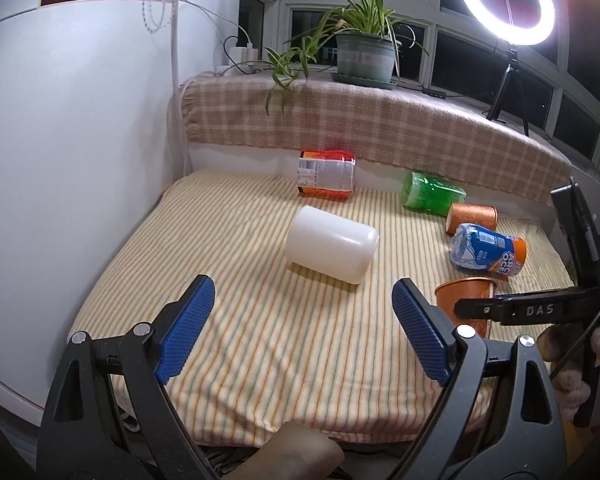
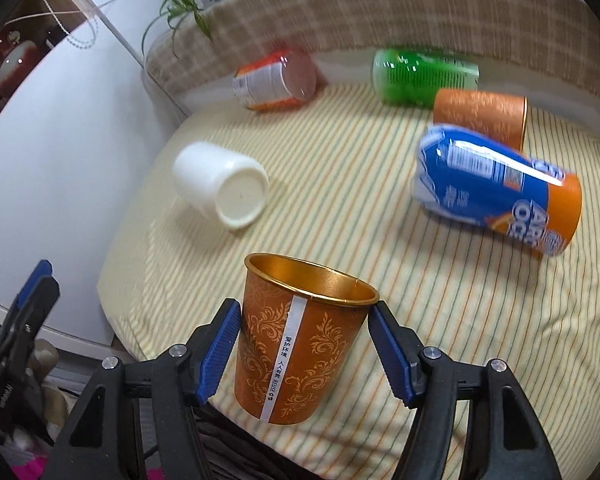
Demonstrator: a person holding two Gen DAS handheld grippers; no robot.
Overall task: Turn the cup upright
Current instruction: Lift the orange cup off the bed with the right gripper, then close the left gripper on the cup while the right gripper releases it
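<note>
Cup (image 2: pixel 300 344) sitting mouth-up, clamped between right tongs (image 2: pixel 304 324) above striped desk (image 2: pixel 340 220). Left tongs (image 1: pixel 304 312) gaping, idle. We are judging placement step: lowering level, then releasing.

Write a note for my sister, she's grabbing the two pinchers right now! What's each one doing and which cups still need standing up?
Right gripper: shut on the copper cup, mouth up, near the front edge of the striped cloth.
Left gripper: open, empty, pointed at the white cup.
Done: the copper cup is turned upright but not yet let go.
Left: release it. The white cup and the second copper cup at the back lie on their sides, as do the blue, green and red drink containers.
</note>
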